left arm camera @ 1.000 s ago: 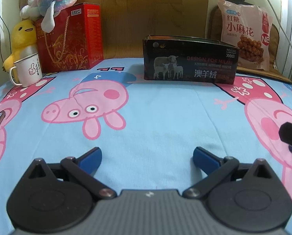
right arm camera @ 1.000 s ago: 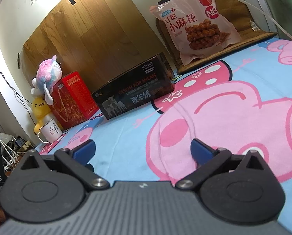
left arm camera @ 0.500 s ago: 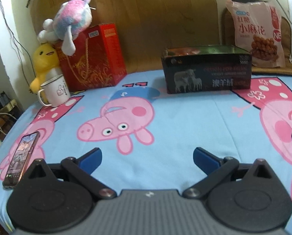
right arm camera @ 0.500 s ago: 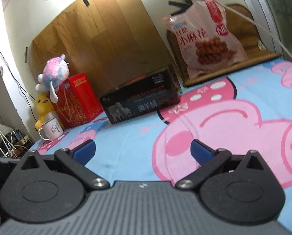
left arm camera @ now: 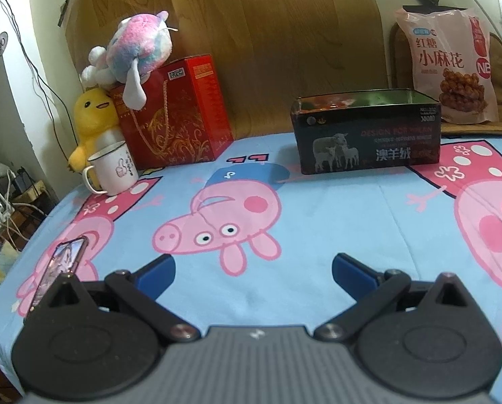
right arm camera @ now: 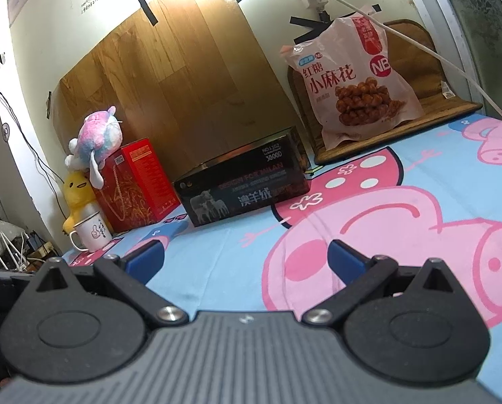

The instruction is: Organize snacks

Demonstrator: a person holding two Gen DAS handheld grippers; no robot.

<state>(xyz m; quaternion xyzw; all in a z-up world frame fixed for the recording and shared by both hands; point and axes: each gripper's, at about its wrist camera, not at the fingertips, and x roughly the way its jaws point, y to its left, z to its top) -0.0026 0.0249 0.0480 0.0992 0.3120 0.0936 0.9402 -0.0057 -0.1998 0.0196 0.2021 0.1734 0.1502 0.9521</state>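
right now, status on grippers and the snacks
Left gripper and right gripper open, empty. Snack bag upright behind the open tin, untouched. Nothing in the way.

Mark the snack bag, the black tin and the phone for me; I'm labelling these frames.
snack bag (right arm camera: pixel 355 80): right wrist view, middle of its printed front.
black tin (left arm camera: pixel 368 141): left wrist view, front wall beside the sheep picture.
phone (left arm camera: pixel 60 266): left wrist view, middle of its lit screen.

left gripper (left arm camera: pixel 252 269): fingers wide apart, holding nothing, pointing forward, level | right gripper (right arm camera: pixel 245 257): fingers wide apart, holding nothing, tilted a little upward
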